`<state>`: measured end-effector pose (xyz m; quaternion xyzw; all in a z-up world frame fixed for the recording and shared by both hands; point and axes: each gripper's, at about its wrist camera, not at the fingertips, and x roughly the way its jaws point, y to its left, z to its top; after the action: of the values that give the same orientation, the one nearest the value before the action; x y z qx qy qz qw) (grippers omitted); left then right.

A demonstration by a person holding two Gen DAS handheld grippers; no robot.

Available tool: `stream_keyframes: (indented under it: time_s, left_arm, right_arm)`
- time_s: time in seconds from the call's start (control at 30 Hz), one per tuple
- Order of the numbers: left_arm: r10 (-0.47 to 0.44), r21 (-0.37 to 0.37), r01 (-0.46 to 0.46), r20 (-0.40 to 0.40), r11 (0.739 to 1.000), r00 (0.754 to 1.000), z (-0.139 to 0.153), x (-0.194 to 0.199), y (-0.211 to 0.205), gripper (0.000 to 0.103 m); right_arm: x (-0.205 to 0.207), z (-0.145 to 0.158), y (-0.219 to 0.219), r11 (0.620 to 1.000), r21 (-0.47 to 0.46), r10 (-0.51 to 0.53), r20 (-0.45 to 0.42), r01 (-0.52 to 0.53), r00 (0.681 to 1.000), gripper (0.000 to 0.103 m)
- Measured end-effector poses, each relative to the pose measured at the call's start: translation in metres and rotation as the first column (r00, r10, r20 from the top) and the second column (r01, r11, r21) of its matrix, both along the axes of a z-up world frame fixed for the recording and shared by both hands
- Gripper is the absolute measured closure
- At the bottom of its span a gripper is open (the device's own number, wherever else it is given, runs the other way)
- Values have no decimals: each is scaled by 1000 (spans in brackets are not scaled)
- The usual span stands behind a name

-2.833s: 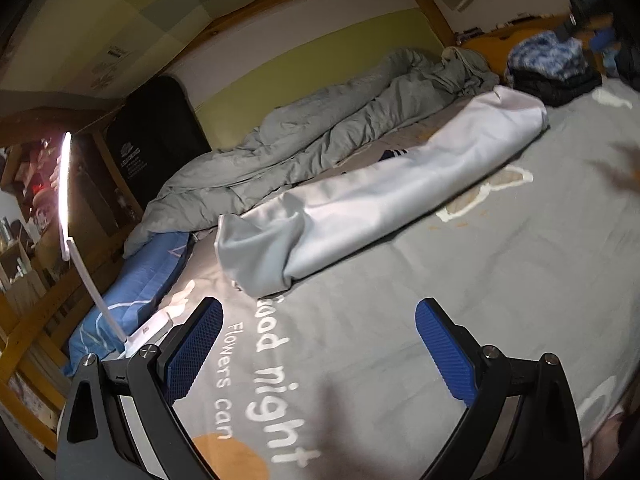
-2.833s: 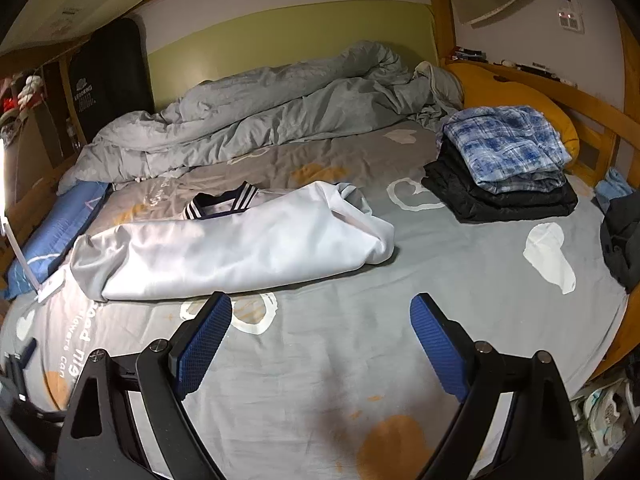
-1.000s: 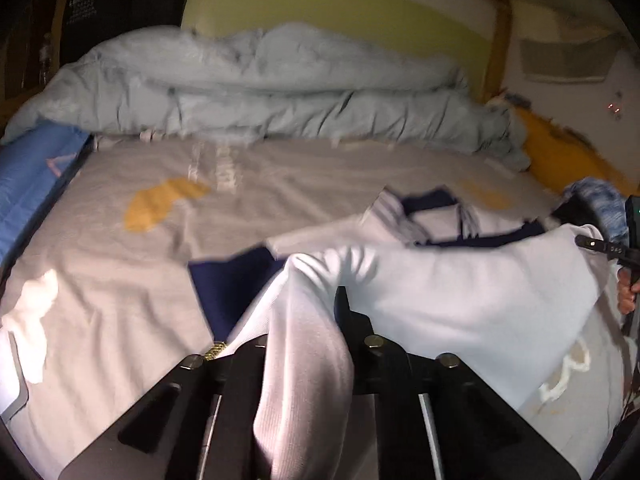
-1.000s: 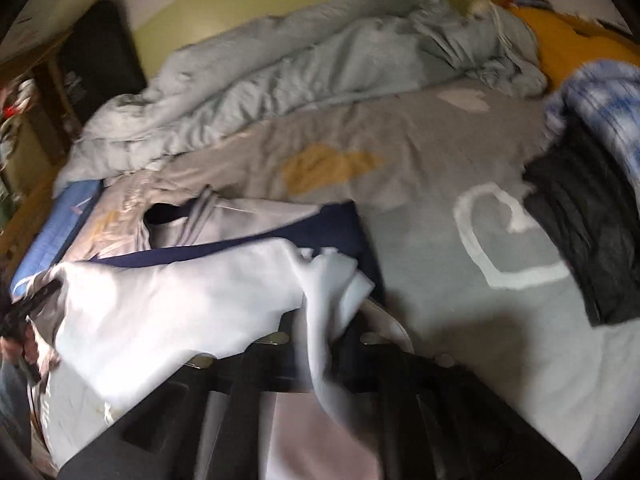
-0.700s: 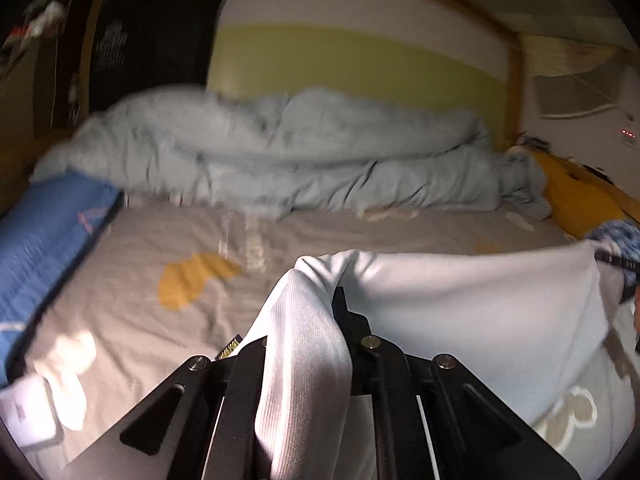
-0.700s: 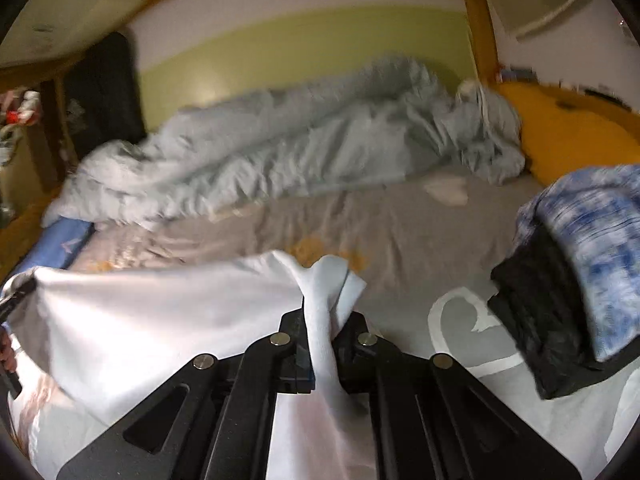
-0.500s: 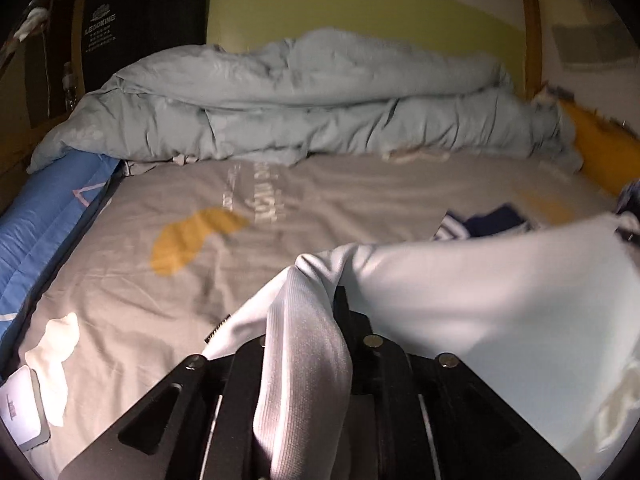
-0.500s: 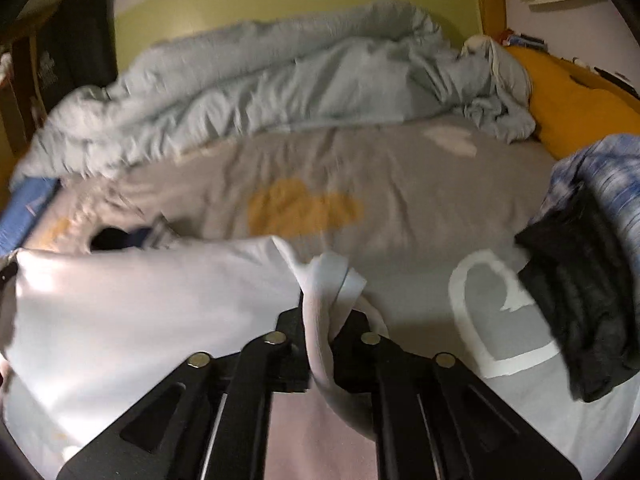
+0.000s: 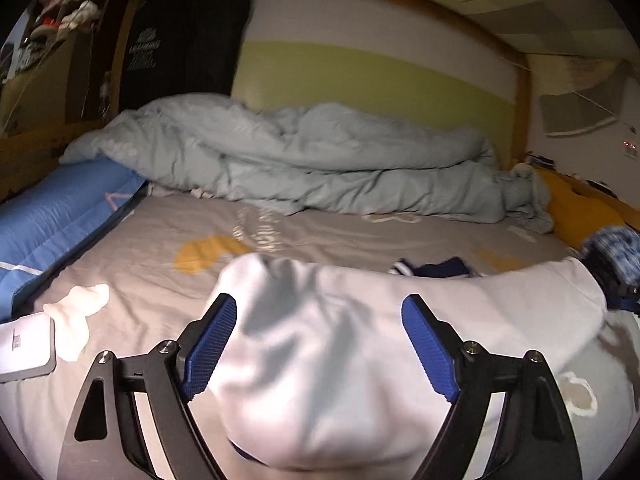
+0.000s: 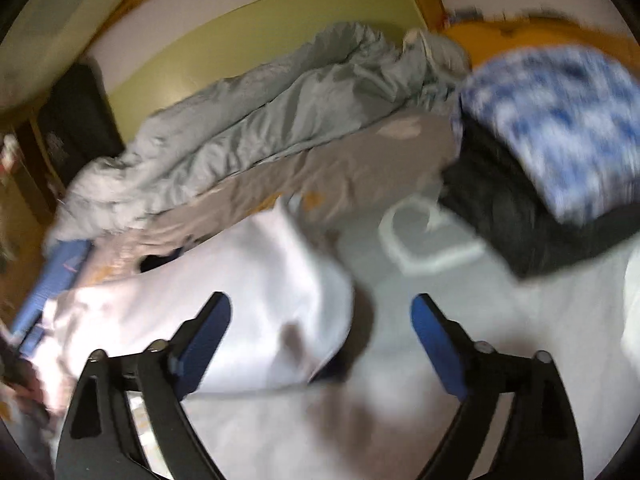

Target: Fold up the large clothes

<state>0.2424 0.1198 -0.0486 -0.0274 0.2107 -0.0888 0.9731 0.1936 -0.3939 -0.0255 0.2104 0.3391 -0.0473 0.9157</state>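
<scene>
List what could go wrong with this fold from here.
1. Both the left gripper and the right gripper are opening, so the white garment drops free; it looks bunched rather than flat and may settle creased.
2. The navy collar peeks out beyond the folded edge, hinting at misalignment.
3. The folded pile lies close on the right; the next swing might knock it.

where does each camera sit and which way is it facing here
Left wrist: sits on the left hand-held gripper, looks along its opening blue-padded fingers over the white garment toward the rumpled duvet; only the fingers show.
Right wrist: sits on the right hand-held gripper, looks down over its opening fingers at the garment's other end and the folded clothes stack; only the fingers show.
Shared: garment, duvet, grey bedsheet, clothes stack.
</scene>
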Motion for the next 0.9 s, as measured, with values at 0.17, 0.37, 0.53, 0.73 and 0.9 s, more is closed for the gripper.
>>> stream_keyframes:
  time_s: [0.17,0.37,0.53,0.73,0.9]
  left_arm:
    - [-49,10,49,-26,999,998,-10,-14,-25,11]
    - [-7,-37,4,-79,999,997,-29,0,-15,0]
    - [-2,-117,-9,-90,993,996,-33,2,1,0]
    - [6,-100,-8,-28,995,1000,-27,-9,-1,0]
    - [-29,-37,30,36,999,999,-20,-22,-17,0]
  right_arm:
    - [4,-45,1,941,339,31,-73,-5,997,6]
    - [18,-67,16,940,315,-115,-71,131,991,16]
    - [20,-72,16,929,303,-216,-12,210,976,75]
    - [21,-11,63,976,-5,-217,97,219,971,88]
    - [35,40,155,958,-281,-6,159,51,987,89]
